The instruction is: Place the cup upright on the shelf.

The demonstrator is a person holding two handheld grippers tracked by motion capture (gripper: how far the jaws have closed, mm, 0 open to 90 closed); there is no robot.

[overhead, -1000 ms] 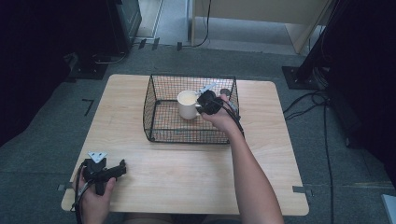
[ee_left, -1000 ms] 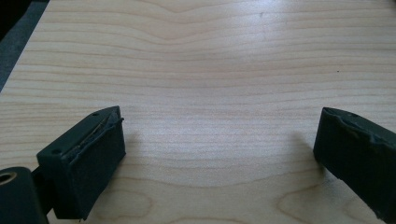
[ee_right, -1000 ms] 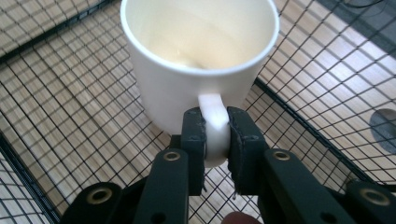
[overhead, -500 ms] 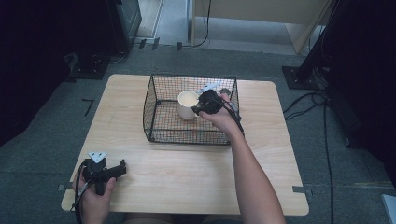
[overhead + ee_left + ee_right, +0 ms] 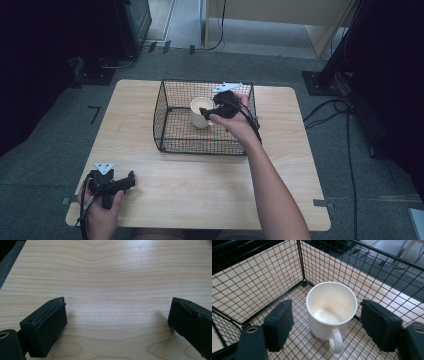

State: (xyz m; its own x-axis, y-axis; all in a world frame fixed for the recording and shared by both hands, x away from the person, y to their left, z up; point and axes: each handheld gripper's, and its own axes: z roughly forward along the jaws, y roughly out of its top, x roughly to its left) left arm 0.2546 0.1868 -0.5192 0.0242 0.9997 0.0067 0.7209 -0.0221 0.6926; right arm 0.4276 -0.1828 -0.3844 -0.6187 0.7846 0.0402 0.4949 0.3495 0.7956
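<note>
A cream-white mug (image 5: 199, 111) stands upright in a black wire basket (image 5: 200, 144) on the far half of the wooden table (image 5: 200, 195). My right gripper (image 5: 208, 114) hovers over the mug's handle side. In the right gripper view the mug (image 5: 332, 302) is empty and its handle (image 5: 336, 341) points toward the camera. The right gripper (image 5: 328, 313) is open: its jaws have just been opening and now stand apart on either side of the mug without touching it. My left gripper (image 5: 131, 180) rests at the table's front left, and the left gripper (image 5: 117, 315) is open over bare wood.
The basket's mesh walls (image 5: 262, 277) surround the mug on all sides. Bare tabletop (image 5: 112, 277) lies between the basket and the front edge. On the grey floor beyond the table are cables and dark stands (image 5: 325, 75).
My right gripper has opened, let go of the mug and risen slightly above it. The mug stays upright in the basket. The left gripper has not moved.
</note>
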